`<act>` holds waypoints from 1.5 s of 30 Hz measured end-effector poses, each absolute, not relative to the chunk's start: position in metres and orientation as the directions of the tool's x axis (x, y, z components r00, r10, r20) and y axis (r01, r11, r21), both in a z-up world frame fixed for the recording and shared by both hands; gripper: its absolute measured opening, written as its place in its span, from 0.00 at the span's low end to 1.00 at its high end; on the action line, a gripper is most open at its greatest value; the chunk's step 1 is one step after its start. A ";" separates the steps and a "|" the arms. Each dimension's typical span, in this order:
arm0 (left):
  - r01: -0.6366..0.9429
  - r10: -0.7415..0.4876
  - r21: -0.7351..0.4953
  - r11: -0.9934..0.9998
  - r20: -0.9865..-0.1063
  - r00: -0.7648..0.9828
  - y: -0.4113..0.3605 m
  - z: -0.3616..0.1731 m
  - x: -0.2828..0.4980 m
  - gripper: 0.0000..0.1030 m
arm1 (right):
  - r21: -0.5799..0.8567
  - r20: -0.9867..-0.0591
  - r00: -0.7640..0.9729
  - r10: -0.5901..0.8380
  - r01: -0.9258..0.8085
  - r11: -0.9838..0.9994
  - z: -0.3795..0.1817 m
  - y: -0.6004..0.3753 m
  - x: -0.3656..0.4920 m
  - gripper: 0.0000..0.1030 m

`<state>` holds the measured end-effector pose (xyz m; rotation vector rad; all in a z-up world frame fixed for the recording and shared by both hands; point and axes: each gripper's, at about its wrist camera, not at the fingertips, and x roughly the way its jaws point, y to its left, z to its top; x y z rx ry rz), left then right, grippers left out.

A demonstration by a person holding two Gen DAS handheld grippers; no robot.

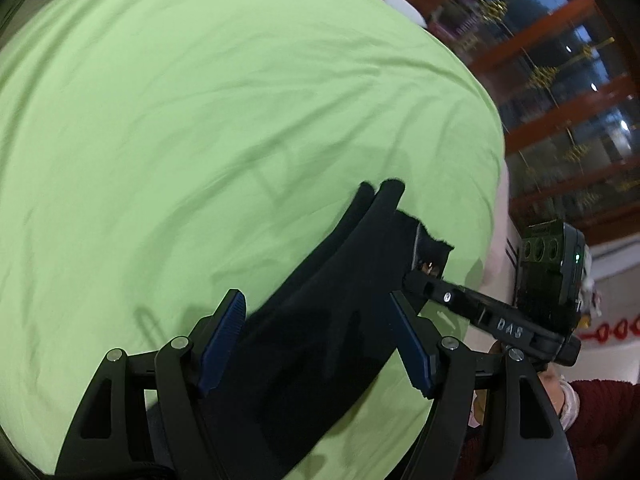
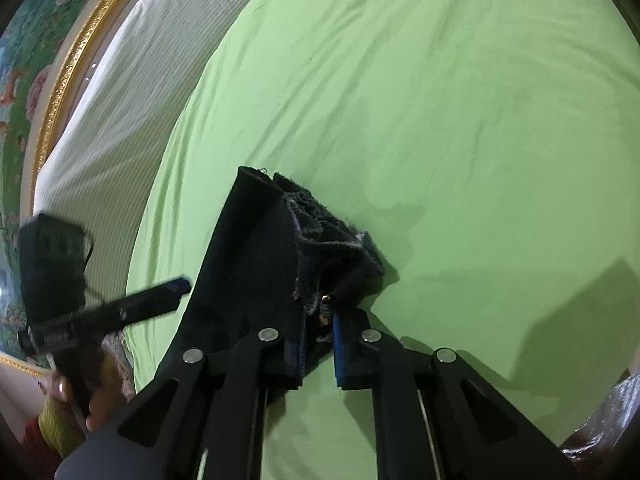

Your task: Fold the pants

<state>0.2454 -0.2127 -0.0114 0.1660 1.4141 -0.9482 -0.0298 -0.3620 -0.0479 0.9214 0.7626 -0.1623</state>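
Left gripper (image 1: 318,340), fingers spread wide with blue pads (image 1: 224,344) apart. Right gripper (image 2: 320,344), fingers drawn nearly together (a narrow gap shows), clamping dark cloth; it reaches across below the left's view.

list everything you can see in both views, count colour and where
pants: one, black, partly folded on the sheet, waist end bunched at the right gripper
sheet: one, light green, covering the bed
striped bedding: one, white, beyond the sheet's edge
framed painting: one, gold frame, floral, by the bed
cabinet: one, reddish wood with glass, beyond the bed
left gripper: one, black with blue pads, open above the pants
right gripper: one, black with blue pads, shut on the pants' waist end
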 end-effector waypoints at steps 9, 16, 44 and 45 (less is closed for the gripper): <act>0.657 -0.434 -0.495 0.569 -0.859 -0.271 -0.271 -0.047 0.257 0.57 | 0.666 -0.631 0.742 0.226 0.369 0.649 -0.053 -0.368 -0.034 0.11; 0.612 -0.480 -0.576 0.542 -0.810 -0.338 -0.283 -0.061 0.270 0.19 | 0.655 -0.630 0.743 0.228 0.350 0.670 -0.053 -0.368 -0.032 0.11; 0.530 -0.703 -0.600 0.599 -0.711 -0.010 -0.093 0.057 0.238 0.11 | 0.561 -0.498 0.704 0.506 -0.184 0.807 0.041 -0.234 0.004 0.11; 0.518 -0.704 -0.602 0.608 -0.711 0.001 -0.087 0.056 0.235 0.11 | 0.555 -0.502 0.699 0.509 -0.190 0.810 0.039 -0.230 0.006 0.11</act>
